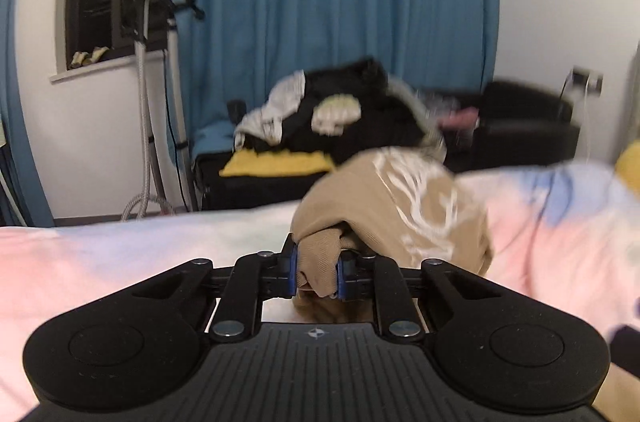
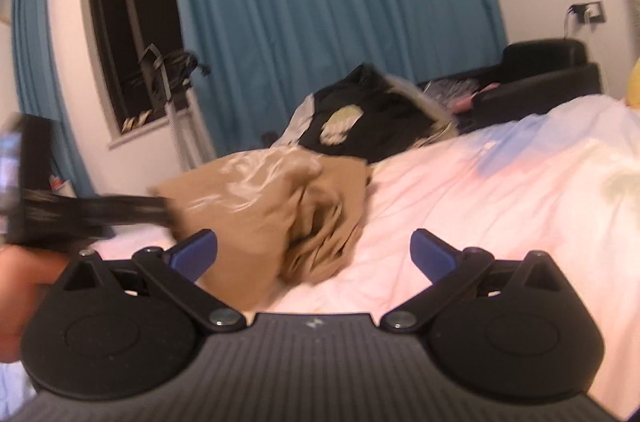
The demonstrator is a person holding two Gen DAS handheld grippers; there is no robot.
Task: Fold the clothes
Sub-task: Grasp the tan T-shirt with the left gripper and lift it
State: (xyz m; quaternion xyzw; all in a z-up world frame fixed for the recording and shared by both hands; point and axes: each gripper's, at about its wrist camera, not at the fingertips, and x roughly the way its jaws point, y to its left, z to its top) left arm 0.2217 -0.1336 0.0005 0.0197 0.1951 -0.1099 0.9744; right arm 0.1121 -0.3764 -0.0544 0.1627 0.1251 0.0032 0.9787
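Pinching a bunched fold of the tan garment (image 1: 394, 206), our left claw (image 1: 316, 276) has its blue pads (image 1: 293, 268) pressed into the cloth from both sides, while our right claw (image 2: 314, 250) stands spread with nothing between its pads. Seen from the right wrist, the garment lies crumpled on the bed (image 2: 500, 190) at about eleven o'clock of the spread claw, with the left gripper reaching into it from nine o'clock. We judge the step in hand to be getting this piece out of its heap so that it can be laid flat, and the grip looks like a wad, not a single edge. To do it well, we would want the right claw to find a distinct hem or corner well apart from the left pinch, not another handful of the same lump. Then we can draw the two points apart and let the white print show which way the cloth faces. Beyond the bed, at twelve o'clock, a dark pile of clothes (image 2: 372, 118) waits on a black sofa (image 2: 548, 74) before the blue curtain (image 2: 320, 2).
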